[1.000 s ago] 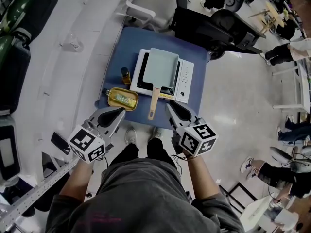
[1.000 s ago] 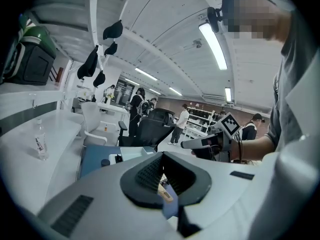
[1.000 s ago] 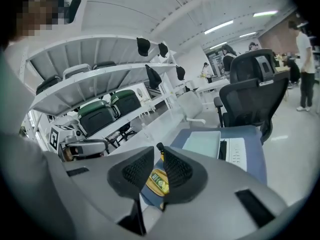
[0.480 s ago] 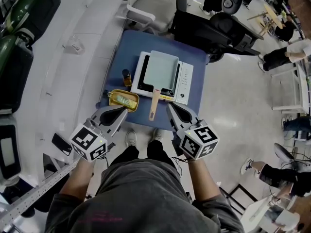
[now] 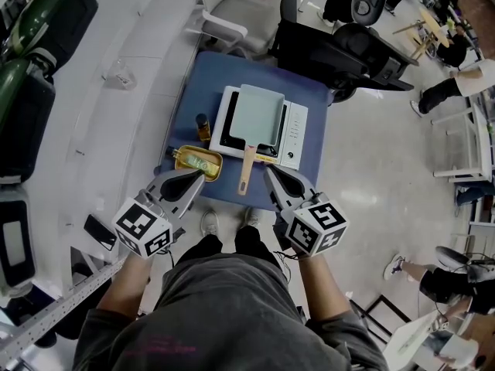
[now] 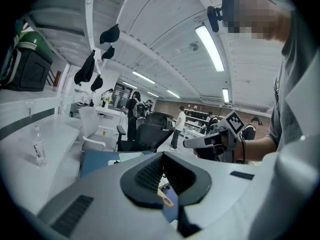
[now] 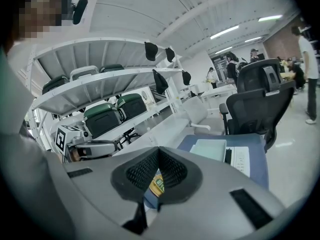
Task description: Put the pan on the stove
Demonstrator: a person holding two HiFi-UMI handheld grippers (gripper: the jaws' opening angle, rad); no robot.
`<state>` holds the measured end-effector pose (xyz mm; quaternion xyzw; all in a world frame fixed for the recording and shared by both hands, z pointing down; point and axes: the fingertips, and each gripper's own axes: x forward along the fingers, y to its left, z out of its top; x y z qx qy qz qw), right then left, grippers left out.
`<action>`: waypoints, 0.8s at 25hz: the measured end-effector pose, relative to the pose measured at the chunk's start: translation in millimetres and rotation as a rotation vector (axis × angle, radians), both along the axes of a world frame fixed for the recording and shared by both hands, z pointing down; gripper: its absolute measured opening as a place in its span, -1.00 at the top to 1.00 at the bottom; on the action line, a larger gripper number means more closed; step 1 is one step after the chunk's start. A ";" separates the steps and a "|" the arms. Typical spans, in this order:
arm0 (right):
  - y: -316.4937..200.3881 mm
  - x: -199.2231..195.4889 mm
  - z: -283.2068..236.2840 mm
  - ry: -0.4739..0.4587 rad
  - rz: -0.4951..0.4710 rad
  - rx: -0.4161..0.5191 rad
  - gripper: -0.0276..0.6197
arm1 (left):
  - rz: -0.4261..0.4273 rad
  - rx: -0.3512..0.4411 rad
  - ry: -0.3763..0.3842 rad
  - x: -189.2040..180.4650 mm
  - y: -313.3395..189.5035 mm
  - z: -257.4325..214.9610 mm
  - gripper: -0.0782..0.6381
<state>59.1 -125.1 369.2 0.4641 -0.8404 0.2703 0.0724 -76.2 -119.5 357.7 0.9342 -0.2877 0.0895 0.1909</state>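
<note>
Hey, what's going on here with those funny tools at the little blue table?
A person stands at the blue table with a tool in each hand. The pale green pan sits on the white stove, its wooden handle pointing toward them. The left claw and the right claw are both shut and empty, held near the table's front edge.

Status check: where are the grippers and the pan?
Left gripper, right gripper shut, empty. Pan on stove, handle toward person. Yellow tin and bottle sit beside stove.
</note>
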 end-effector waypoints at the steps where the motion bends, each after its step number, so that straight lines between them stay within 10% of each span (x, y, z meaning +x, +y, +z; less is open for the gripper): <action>1: -0.2 0.3 0.5 -0.002 0.002 -0.002 0.91 | 0.000 -0.001 0.000 0.4 0.0 0.1 0.78; 20: -9.8 7.3 17.5 -0.016 0.002 -0.030 0.91 | 0.000 -0.031 -0.011 9.6 -6.9 13.1 0.78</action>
